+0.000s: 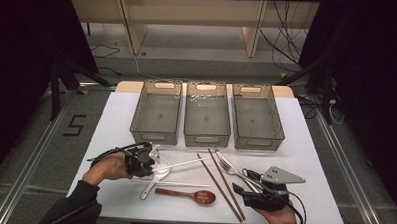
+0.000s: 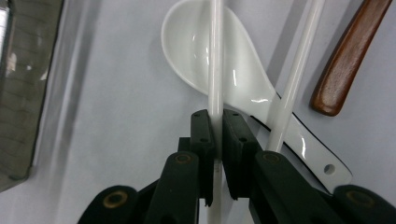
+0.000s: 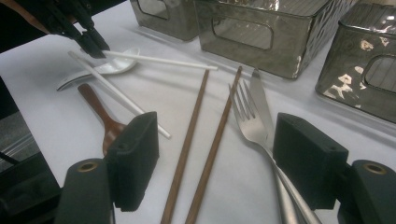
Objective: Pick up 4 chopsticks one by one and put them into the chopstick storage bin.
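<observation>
A white table [image 1: 305, 161] stands in a dark room, and three grey baskets [image 1: 207, 114] sit in a row at its far side. From the high view, the left gripper [image 1: 146, 160] is near the left edge, and its jaws are clamped on the end of a white chopstick [image 1: 184, 163]. A white spoon [image 1: 156, 176], a brown wooden spoon [image 1: 189, 195], two brown chopsticks [image 1: 223, 183] and a fork [image 1: 234, 172] lie in front of the person. The right gripper [image 1: 244, 186] rests near the fork. In the left gripper view, the two black jaws squeeze the white chopstick [image 2: 215, 70], which crosses over the white spoon [image 2: 224, 79]. A second white chopstick [image 2: 294, 74] lies just beside it. In the right gripper view, the jaws stand wide apart with nothing between the pads. The fork [image 3: 250, 119] and a knife [image 3: 259, 100] lie near the right jaw, and the brown chopsticks [image 3: 196, 140] lie in the middle.
</observation>
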Demonstrator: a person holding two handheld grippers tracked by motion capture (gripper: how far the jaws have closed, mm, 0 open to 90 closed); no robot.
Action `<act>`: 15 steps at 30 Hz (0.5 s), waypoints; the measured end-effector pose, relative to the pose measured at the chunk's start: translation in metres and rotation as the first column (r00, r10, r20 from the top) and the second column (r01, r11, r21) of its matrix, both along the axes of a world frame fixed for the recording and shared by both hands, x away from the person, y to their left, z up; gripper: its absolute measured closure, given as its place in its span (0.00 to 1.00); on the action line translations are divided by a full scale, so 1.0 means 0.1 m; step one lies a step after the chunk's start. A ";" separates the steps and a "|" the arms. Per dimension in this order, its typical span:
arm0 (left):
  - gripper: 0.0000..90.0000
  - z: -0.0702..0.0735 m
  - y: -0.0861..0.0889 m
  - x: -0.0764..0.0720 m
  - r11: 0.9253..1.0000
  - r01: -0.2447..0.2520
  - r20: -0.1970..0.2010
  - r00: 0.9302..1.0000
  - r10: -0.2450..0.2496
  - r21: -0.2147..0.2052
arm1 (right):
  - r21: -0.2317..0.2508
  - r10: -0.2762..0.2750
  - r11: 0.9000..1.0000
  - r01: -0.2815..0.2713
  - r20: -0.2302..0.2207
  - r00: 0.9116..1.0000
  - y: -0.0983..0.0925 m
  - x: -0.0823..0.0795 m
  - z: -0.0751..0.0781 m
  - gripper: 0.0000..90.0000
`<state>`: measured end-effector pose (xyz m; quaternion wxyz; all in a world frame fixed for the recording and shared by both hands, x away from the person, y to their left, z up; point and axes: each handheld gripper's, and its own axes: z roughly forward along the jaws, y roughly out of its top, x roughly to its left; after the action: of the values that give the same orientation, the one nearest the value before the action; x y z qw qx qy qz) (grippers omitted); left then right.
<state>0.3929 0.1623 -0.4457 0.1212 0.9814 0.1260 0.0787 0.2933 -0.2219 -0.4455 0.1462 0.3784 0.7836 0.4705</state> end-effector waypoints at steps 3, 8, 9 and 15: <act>0.93 0.04 -0.01 -0.01 1.000 0.005 0.012 1.000 -0.005 0.002 | 0.001 -0.002 1.000 0.002 0.001 1.000 0.00 0.00 0.00 0.36; 0.93 0.14 0.00 -0.01 0.999 -0.012 0.037 0.999 0.014 -0.034 | 0.003 -0.003 1.000 0.003 0.003 1.000 0.00 0.00 0.00 0.36; 0.93 0.16 0.00 -0.01 0.999 -0.012 0.039 0.999 0.013 -0.037 | 0.004 -0.003 1.000 0.003 0.003 1.000 0.00 0.00 0.00 0.36; 0.93 0.29 0.00 0.00 0.990 -0.053 0.039 0.998 0.058 -0.130 | 0.007 -0.006 1.000 0.006 0.010 1.000 -0.01 -0.01 0.01 0.36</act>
<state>0.3925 0.1626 -0.4163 0.1849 0.9658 0.1553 0.0948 0.2927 -0.2228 -0.4446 0.1499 0.3788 0.7801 0.4748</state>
